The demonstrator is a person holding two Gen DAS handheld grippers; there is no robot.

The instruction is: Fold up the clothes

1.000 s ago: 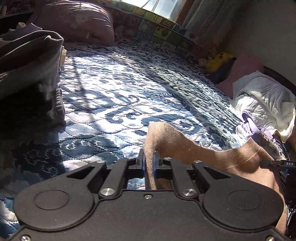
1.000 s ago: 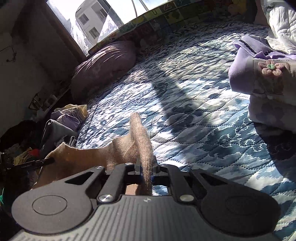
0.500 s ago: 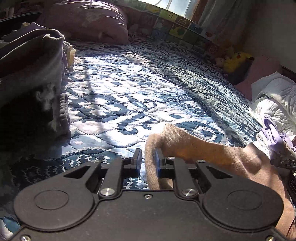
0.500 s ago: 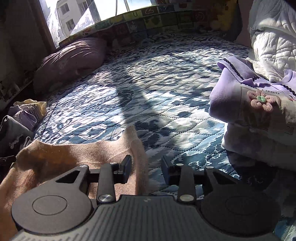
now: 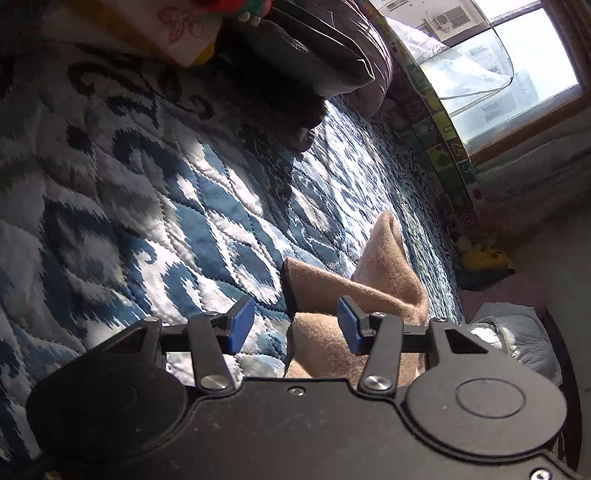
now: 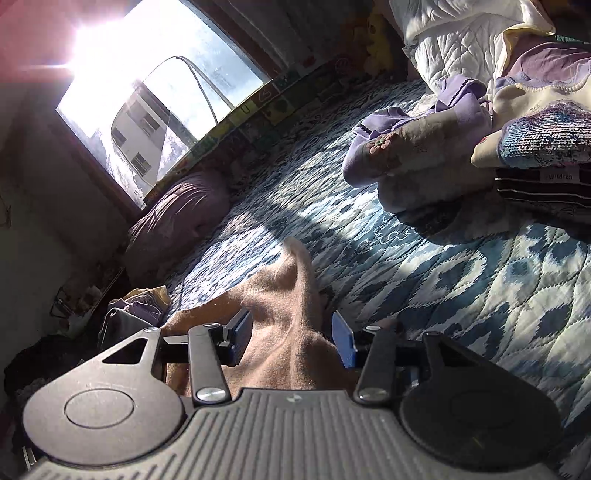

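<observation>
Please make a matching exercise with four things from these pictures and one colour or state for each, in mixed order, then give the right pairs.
1. left gripper
2. tan garment
3. quilt
4. plush toy

a. yellow
b. blue and white
c. open
d. lying bunched on the bed

Pairs: 1-c, 2-d, 3-b, 4-a

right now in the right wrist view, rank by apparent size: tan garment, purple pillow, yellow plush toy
1. tan garment, though it looks big partly because it lies closest to the camera
2. purple pillow, farther back
3. yellow plush toy, far off and clearly smallest
</observation>
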